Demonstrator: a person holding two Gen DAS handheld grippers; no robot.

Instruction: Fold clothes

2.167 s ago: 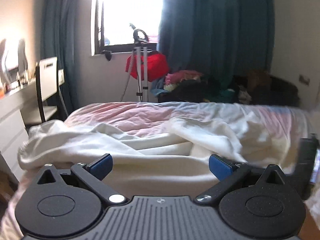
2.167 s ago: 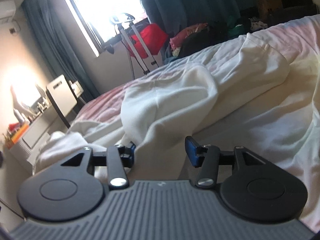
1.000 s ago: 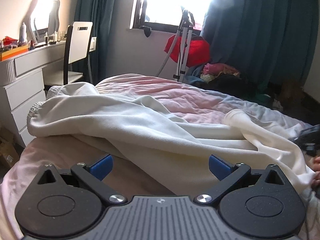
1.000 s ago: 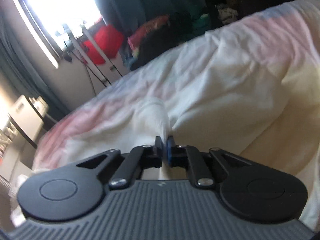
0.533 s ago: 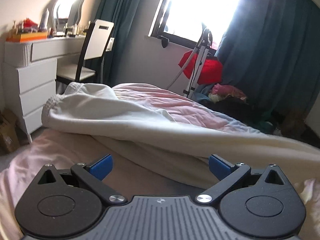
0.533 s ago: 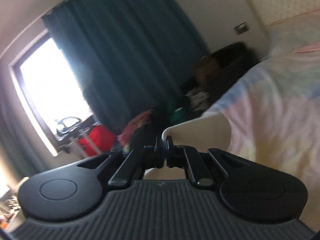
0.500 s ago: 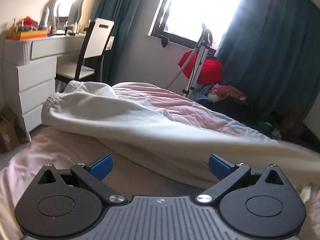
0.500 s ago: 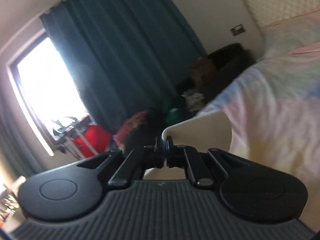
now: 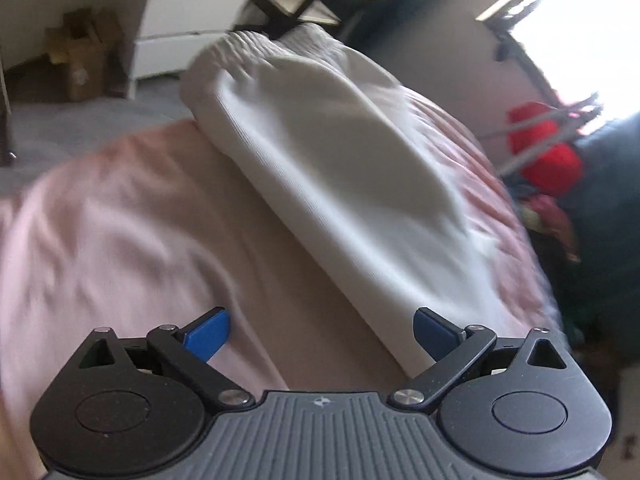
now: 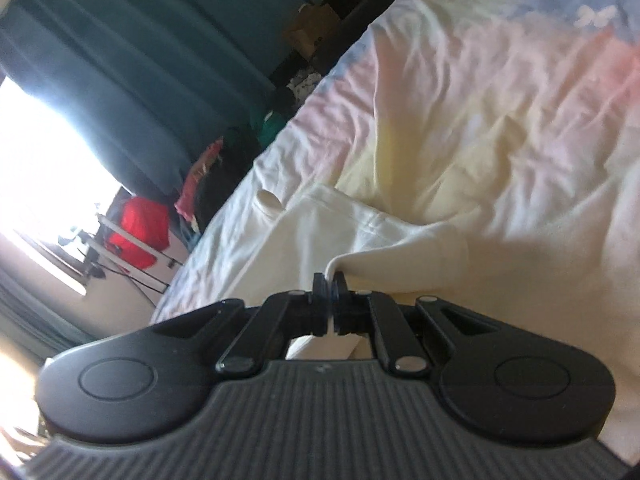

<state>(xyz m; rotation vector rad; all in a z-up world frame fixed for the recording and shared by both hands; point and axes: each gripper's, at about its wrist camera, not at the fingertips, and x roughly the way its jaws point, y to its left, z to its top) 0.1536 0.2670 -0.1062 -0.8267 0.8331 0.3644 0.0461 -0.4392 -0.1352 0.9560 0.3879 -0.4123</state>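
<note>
In the left wrist view, the left gripper (image 9: 320, 332) hangs over the pink bedspread (image 9: 104, 216) with its blue-padded jaws spread wide and nothing between them. The white garment (image 9: 340, 168) lies stretched across the bed in a long band, its gathered elastic waistband (image 9: 248, 50) near the bed's far corner, towards a white chest of drawers (image 9: 188, 12) and a cardboard box (image 9: 76, 60) on the floor; its lower edge runs down to just beside the right-hand pad (image 9: 434, 330), though whether it touches is unclear. A red bag (image 9: 548, 156) sits near the bright window. In the right wrist view, the right gripper (image 10: 330, 290) has its jaws pressed together on a fold at the edge of the white garment (image 10: 360, 232), which spreads away from the fingertips over the pastel bedspread (image 10: 500, 100). Dark teal curtains (image 10: 140, 60), a heap of clothes (image 10: 224, 164) and the red bag (image 10: 140, 226) fill the background.
</note>
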